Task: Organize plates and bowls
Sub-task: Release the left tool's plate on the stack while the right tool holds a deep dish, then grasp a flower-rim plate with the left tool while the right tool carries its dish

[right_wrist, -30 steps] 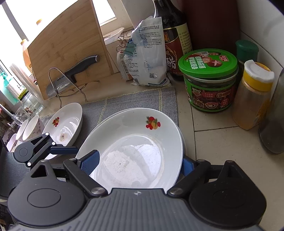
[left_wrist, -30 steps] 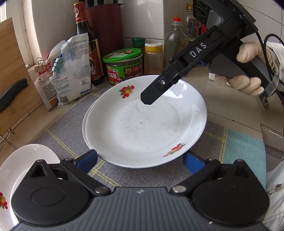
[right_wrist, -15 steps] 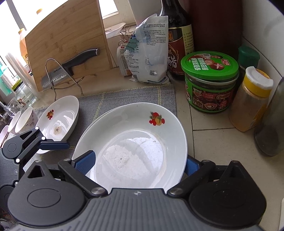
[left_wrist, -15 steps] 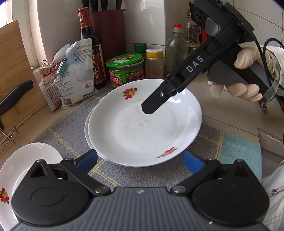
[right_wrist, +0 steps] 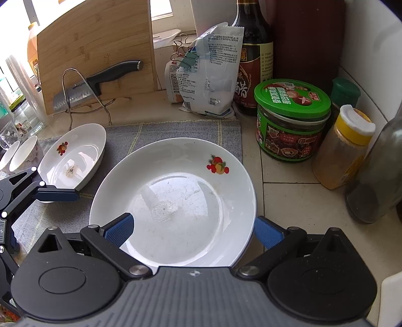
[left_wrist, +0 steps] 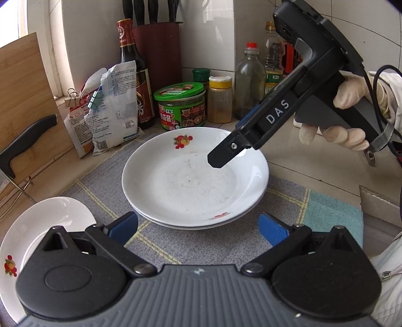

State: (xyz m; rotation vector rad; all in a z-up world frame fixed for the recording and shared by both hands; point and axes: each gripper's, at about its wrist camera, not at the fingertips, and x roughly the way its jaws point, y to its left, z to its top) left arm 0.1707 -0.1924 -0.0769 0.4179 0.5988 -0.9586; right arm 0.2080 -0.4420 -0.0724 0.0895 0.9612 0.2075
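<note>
Tiled counter (right_wrist: 296, 198), grey mat (left_wrist: 191, 241), window (right_wrist: 160, 7) behind

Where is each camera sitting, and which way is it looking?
Left wrist view: sits on the left claw, looking down at the stacked plates on the mat; its open blue fingers, the right claw and a gloved hand show.
Right wrist view: sits on the right claw, looking down into the top plate; its opening fingers straddle the rim without pressing; the left claw's finger shows at left.
Both share the plates, the green-lidded jar and the knife.

White fruit-print plates (left_wrist: 191, 181) stacked on mat (left_wrist: 201, 241)
</note>
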